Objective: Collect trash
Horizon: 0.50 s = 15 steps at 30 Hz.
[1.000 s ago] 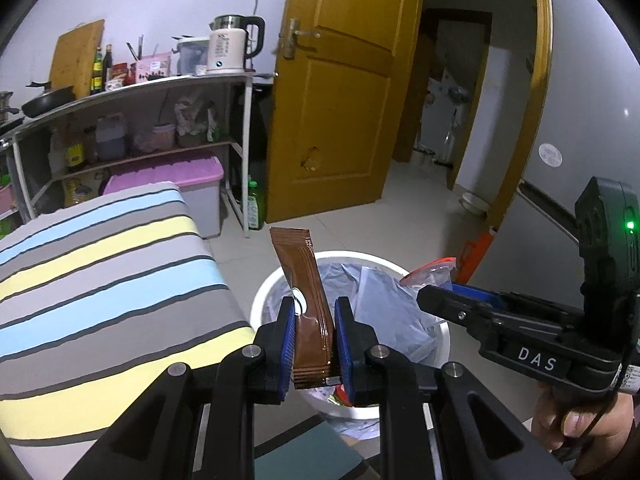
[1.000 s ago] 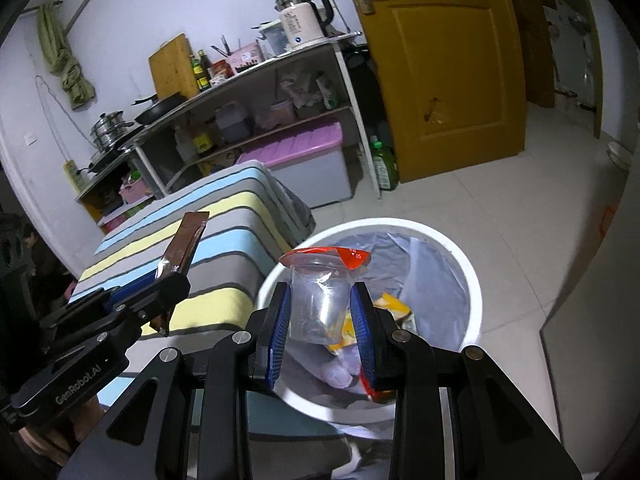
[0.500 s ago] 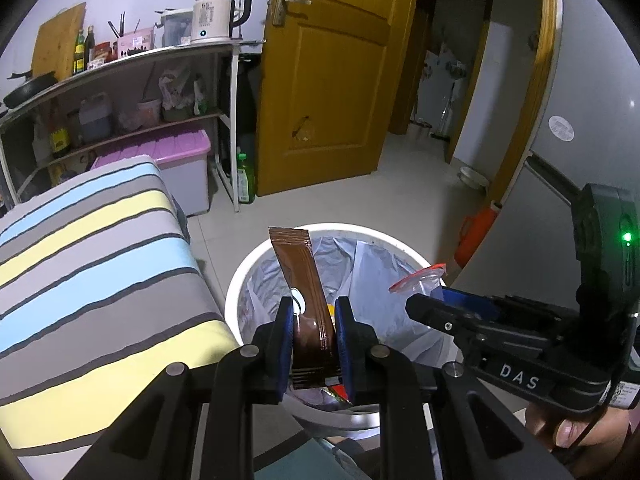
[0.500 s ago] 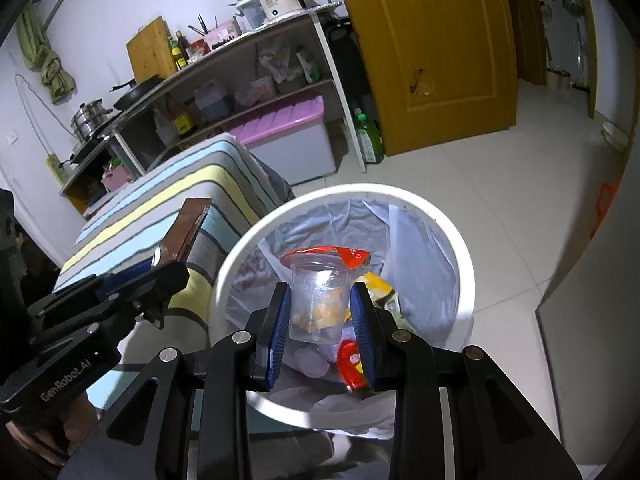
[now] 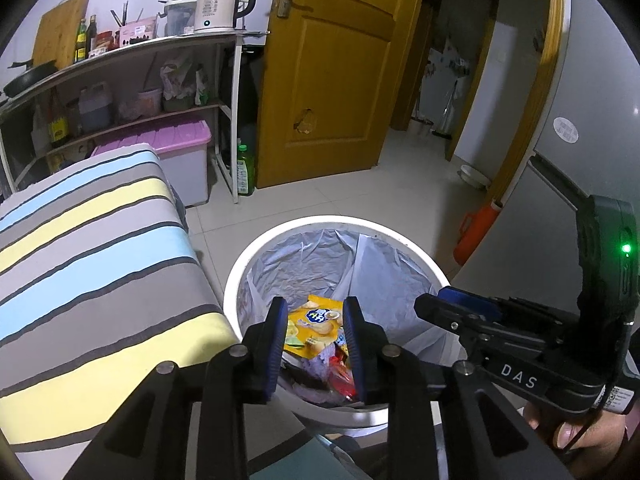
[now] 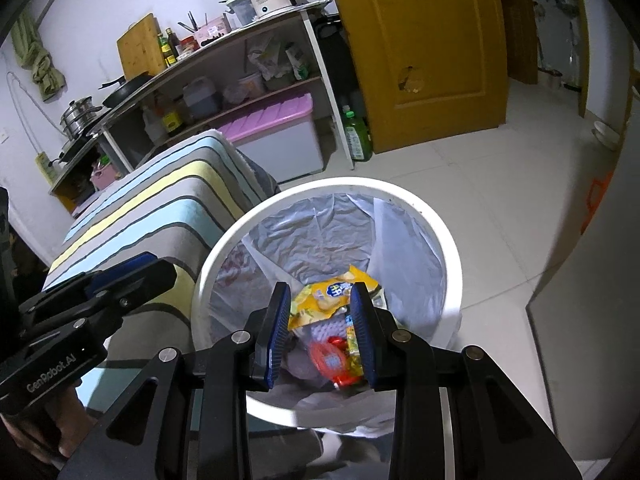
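A white round trash bin (image 5: pixel 404 240) lined with a grey plastic bag stands on the floor beside the striped table. It also shows in the right wrist view (image 6: pixel 444 240). Inside lie a yellow chip bag (image 5: pixel 314 326), seen again in the right wrist view (image 6: pixel 332 296), and red and orange wrappers (image 6: pixel 332 364). My left gripper (image 5: pixel 315 342) is open and empty above the bin's near rim. My right gripper (image 6: pixel 322 330) is open and empty above the bin. Each gripper shows in the other's view, the right one (image 5: pixel 480 320) and the left one (image 6: pixel 100 292).
A table with a striped cloth (image 5: pixel 88 264) stands left of the bin. Behind it is a metal shelf (image 5: pixel 132 48) with a kettle, bottles and a purple-lidded box (image 5: pixel 168 136). A green bottle (image 5: pixel 245 168) stands by the yellow door (image 5: pixel 332 80). A grey cabinet (image 5: pixel 580 160) is at the right.
Both grippers have opened over the bin. The brown sachet has left the left gripper and the clear red-topped bag has left the right gripper. Both views moved closer to the bin.
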Tool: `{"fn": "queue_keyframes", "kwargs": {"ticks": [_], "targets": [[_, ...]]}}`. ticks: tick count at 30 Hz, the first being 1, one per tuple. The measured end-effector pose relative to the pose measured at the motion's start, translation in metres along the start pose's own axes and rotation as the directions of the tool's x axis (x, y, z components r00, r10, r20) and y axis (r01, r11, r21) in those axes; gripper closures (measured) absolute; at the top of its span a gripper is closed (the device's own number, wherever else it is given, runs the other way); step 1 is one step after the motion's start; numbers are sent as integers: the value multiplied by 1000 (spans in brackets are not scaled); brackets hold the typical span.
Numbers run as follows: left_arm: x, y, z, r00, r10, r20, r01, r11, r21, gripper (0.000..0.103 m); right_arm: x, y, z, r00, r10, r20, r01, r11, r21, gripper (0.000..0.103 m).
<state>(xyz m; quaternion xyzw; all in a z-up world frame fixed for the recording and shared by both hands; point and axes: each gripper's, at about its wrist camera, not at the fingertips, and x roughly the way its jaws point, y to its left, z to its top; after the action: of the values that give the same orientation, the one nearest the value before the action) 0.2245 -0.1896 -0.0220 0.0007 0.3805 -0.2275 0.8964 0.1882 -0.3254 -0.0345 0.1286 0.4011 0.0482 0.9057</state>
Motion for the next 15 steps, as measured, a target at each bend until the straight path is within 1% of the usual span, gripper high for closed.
{"fn": "queue_keyframes", "kwargs": {"ticks": [6, 12, 15], "targets": [[-14, -1, -1, 1000, -1, 31, 1, 1000, 5, 75, -15, 10, 1, 1000, 2, 31, -1, 1000, -28, 71], [-42, 3, -8, 997, 5, 71, -5, 1000, -2, 75, -38, 29, -1, 998, 0, 69, 5, 997, -71, 70], [-59, 4, -12, 996, 6, 91, -5, 1000, -5, 75, -50, 38, -7, 996, 8, 84, -1, 996, -93, 68]]}}
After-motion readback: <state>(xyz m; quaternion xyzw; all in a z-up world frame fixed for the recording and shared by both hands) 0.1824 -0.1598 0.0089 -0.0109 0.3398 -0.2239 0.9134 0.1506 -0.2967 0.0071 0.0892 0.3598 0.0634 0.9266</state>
